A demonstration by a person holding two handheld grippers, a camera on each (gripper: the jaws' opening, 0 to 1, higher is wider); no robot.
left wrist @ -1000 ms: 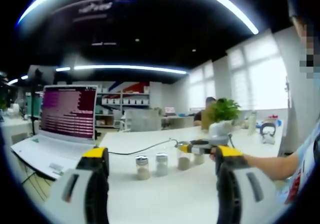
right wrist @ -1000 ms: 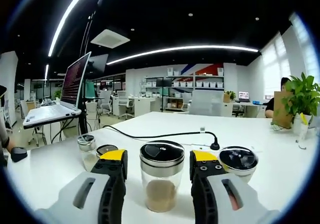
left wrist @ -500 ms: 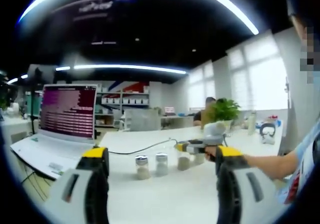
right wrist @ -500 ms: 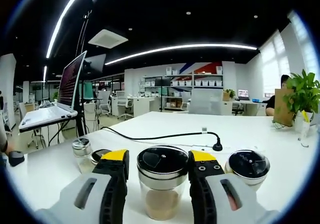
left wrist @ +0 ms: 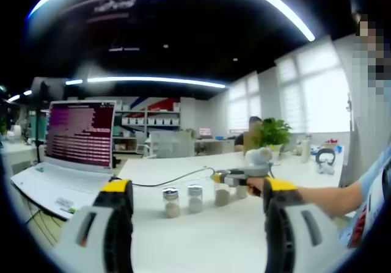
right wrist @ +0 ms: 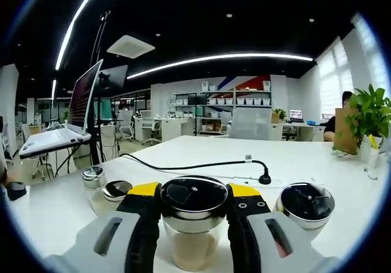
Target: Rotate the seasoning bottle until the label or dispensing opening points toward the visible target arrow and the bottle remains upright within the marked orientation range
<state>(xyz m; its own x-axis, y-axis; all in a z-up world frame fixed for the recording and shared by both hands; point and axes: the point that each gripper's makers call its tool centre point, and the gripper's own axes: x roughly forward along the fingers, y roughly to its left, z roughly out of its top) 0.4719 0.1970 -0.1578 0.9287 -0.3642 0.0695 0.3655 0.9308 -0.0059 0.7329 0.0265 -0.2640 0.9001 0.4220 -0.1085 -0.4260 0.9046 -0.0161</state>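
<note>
Left gripper (left wrist: pixel 192 190) jaws wide apart, holding nothing, over the white table (left wrist: pixel 201 236) facing the row of bottles; right gripper (right wrist: pixel 193 193) jaws closed against the upright seasoning bottle (right wrist: pixel 193 219), flanked by two small bottles (right wrist: pixel 93 180) left and another bottle (right wrist: pixel 304 204) right.

White surface (right wrist: pixel 342 163) carries four spice jars (left wrist: pixel 195 198), open laptop (left wrist: pixel 67 163), black cable (right wrist: pixel 195 164), potted plant (right wrist: pixel 369 123).
</note>
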